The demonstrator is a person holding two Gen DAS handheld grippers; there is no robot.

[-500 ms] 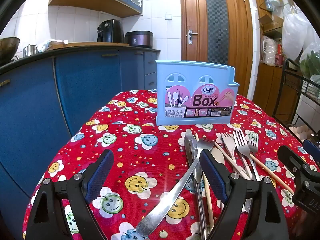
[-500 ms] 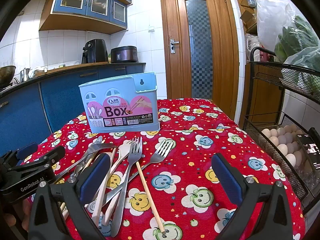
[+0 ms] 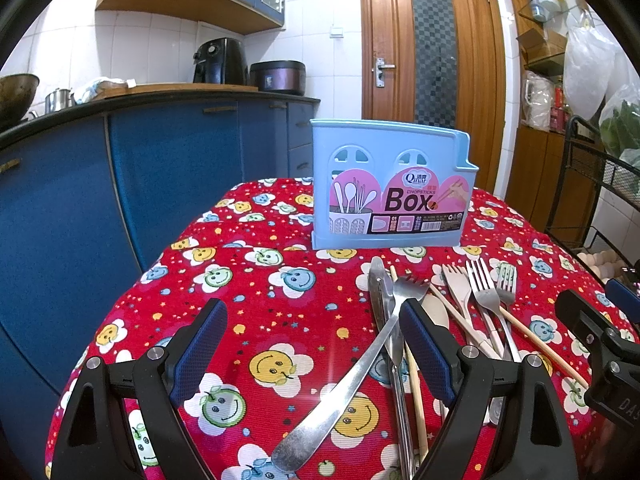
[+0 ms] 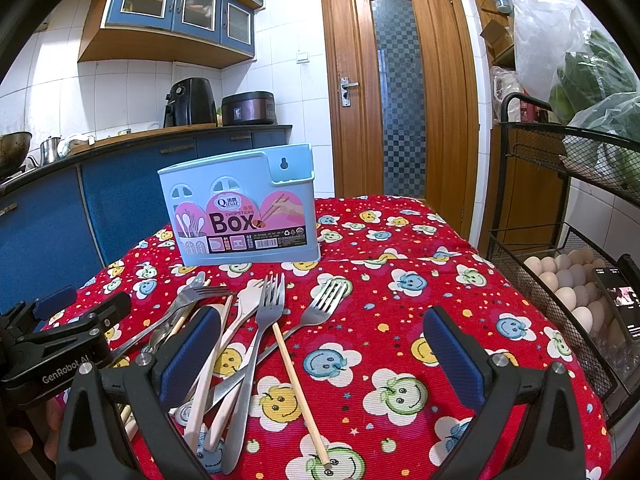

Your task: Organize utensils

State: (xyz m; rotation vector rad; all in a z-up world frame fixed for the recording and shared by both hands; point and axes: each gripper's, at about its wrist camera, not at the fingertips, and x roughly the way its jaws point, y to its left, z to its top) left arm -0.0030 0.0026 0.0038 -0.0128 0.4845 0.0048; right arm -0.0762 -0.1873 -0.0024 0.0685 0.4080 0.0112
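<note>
While both tongs, left [image 3: 312,344] & right [image 4: 320,344], gape wide w/ nothing held, take one fork [image 4: 256,344] off the table [image 4: 400,320] pile, then drop it upright into the blue box [image 4: 240,212] behind.

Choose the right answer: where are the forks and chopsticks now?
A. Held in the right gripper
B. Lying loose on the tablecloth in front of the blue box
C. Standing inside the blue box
B: the forks and chopsticks lie on the tablecloth, in front of the blue box.
</note>
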